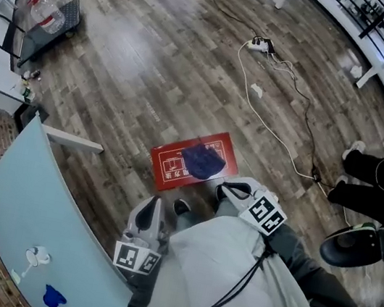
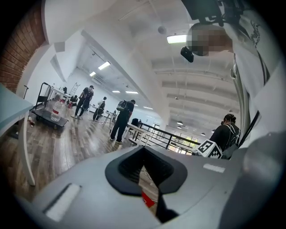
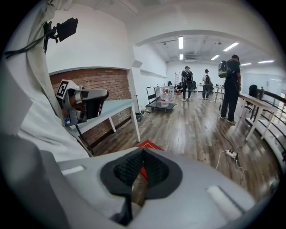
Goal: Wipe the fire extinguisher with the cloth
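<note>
Wood floor (image 1: 143,52) all round. The left gripper (image 1: 155,207) and right gripper (image 1: 234,190) are both closed and empty, hanging above a flat red board (image 1: 171,166) just ahead. Only the head view shows the dark cloth (image 1: 203,162) bunched on it; the gripper views catch a red sliver.

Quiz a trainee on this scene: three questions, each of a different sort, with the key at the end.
1. True or false: the dark blue cloth lies on the red flat object on the wooden floor.
2. What is between the jaws of the right gripper? A) the cloth B) nothing, they are shut C) a cable
3. Fill in: the light blue table stands on the person's ___ side.
Key: 1 true; 2 B; 3 left.
</note>
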